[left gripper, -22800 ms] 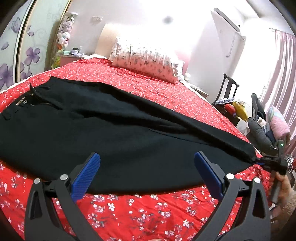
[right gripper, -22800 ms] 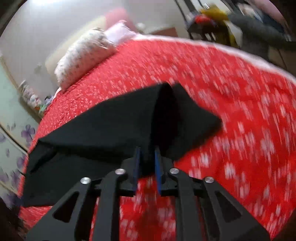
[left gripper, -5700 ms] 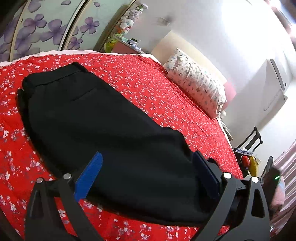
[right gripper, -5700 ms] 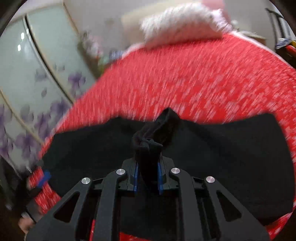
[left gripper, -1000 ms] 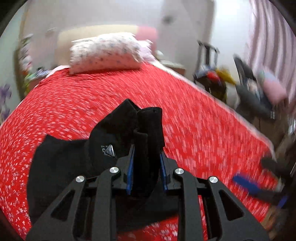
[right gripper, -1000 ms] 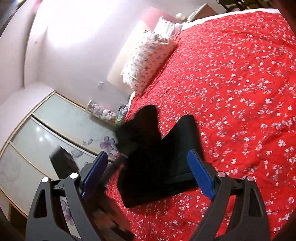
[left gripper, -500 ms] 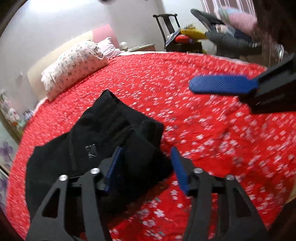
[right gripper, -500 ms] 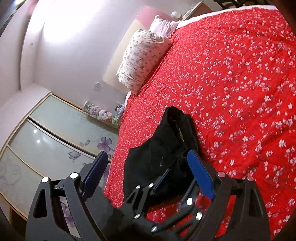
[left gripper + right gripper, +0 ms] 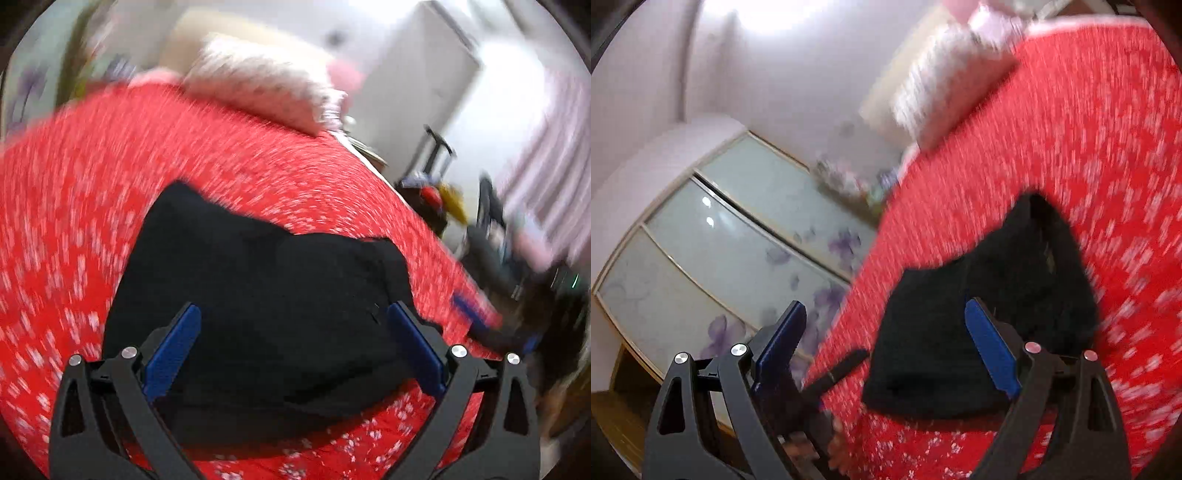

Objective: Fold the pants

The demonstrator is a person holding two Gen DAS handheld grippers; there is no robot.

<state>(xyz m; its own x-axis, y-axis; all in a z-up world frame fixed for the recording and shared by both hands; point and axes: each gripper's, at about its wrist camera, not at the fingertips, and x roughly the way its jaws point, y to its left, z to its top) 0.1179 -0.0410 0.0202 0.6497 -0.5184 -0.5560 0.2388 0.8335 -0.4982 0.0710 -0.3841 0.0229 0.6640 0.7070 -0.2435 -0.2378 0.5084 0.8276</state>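
Opening the left gripper (image 9: pixel 293 345) lets the folded pants (image 9: pixel 258 295) settle mid-frame on the bed (image 9: pixel 74 184); our right gripper (image 9: pixel 882 350) gapes empty.

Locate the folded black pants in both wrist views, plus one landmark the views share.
Left wrist: black pants fill the centre, lying on the red floral bedspread.
Right wrist: pants sit right of centre, lower half.
Shared landmark: the floral pillow at the head of the bed.
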